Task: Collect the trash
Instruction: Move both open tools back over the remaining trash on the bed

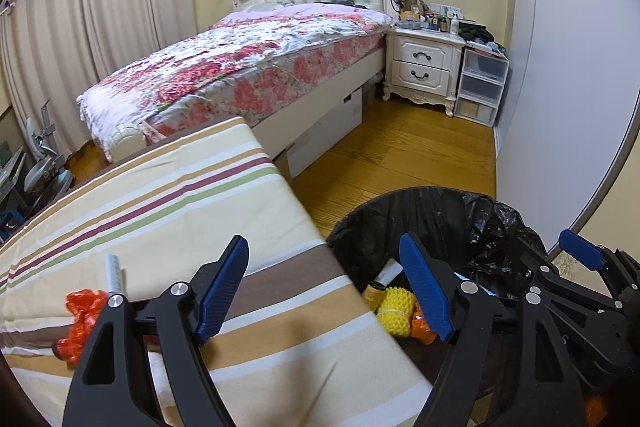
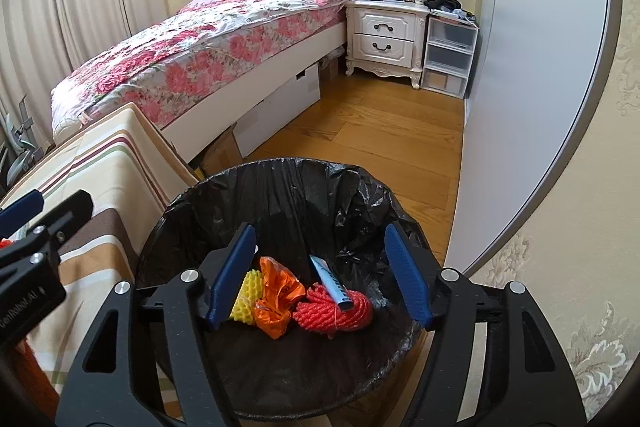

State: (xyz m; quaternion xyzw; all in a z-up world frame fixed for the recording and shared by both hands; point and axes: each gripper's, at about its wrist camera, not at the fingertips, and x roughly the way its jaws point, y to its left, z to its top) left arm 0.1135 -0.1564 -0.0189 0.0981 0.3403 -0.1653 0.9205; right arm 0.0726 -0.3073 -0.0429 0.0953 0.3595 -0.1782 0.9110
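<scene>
**bin_watcher:** Both grippers look empty to me. The right gripper (image 2: 320, 275) is spread wide above the trash bin (image 2: 192, 199), nothing between the pads. The left gripper (image 1: 324, 291) is spread too, straddling the tabletop (image 1: 168, 211) edge and the bin rim.

**umi_fan:** So what's left? From the left gripper, an orange wrapper (image 1: 80, 323) sits at about 9 o'clock on the striped cloth, with a pale tube (image 1: 114, 273) just beyond it, long axis pointing to 12. The left hand's way nearer, I'd guess it swings that way next.

Floral bed (image 1: 240, 67); white nightstand (image 1: 422, 67)
</scene>
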